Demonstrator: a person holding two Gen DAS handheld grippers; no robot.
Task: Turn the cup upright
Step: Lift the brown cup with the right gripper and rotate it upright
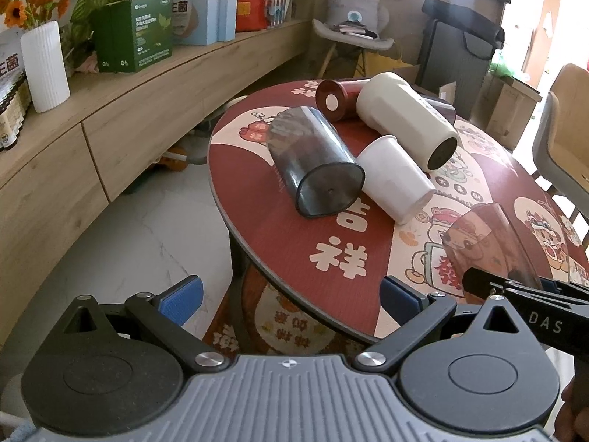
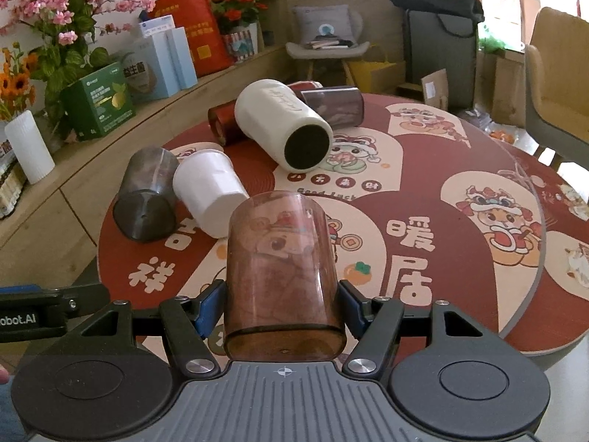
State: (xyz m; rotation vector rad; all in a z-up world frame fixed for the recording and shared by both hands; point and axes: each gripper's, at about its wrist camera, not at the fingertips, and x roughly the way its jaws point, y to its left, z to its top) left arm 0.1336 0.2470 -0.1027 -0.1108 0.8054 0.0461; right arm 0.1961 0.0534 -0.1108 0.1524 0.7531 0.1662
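Observation:
My right gripper [image 2: 281,307] is shut on a clear brown cup [image 2: 281,269], its base toward the camera and its mouth pointing away over the round table [image 2: 478,294]. The same cup [image 1: 489,246] shows at the right of the left wrist view, held by the right gripper [image 1: 515,287]. My left gripper [image 1: 291,294] is open and empty at the table's near edge. Lying on their sides are a smoky grey cup [image 1: 313,158], a white cup [image 1: 395,178], a cream tumbler [image 1: 405,118] and a dark red cup [image 1: 337,97].
A wooden sideboard [image 1: 110,125] along the left carries a white vase [image 1: 44,66], flowers and boxes [image 1: 132,33]. Chairs stand behind the table [image 1: 349,33] and at the right [image 2: 556,84]. Another brown cup [image 2: 333,105] lies behind the cream tumbler.

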